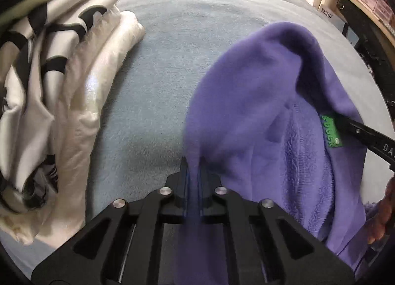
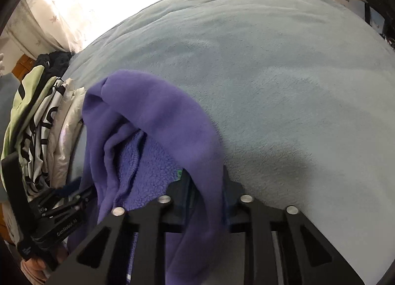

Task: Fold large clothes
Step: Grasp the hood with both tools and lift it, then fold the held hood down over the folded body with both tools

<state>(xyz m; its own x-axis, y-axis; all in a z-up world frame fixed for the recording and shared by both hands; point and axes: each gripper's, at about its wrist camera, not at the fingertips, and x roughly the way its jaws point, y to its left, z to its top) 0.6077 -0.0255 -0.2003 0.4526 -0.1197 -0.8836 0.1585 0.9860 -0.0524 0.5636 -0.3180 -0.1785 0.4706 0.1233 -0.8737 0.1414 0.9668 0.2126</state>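
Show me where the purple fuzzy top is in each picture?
Left wrist view: the purple fleece top fills the right half, pinched in the left gripper at bottom centre.
Right wrist view: it hangs left of centre, pinched in the right gripper.
Shared landmark: the stack of folded clothes, at left in both.

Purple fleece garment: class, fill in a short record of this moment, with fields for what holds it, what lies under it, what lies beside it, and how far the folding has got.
garment: purple fleece garment, bunched and lifted, fuzzy inner side showing
left tongs: shut on a fold of the fleece
right tongs: shut on another part of the fleece
surface: light blue blanket below
beside it: pile of folded clothes, cream, black-and-white and green, on the left
folding stage: not yet laid flat
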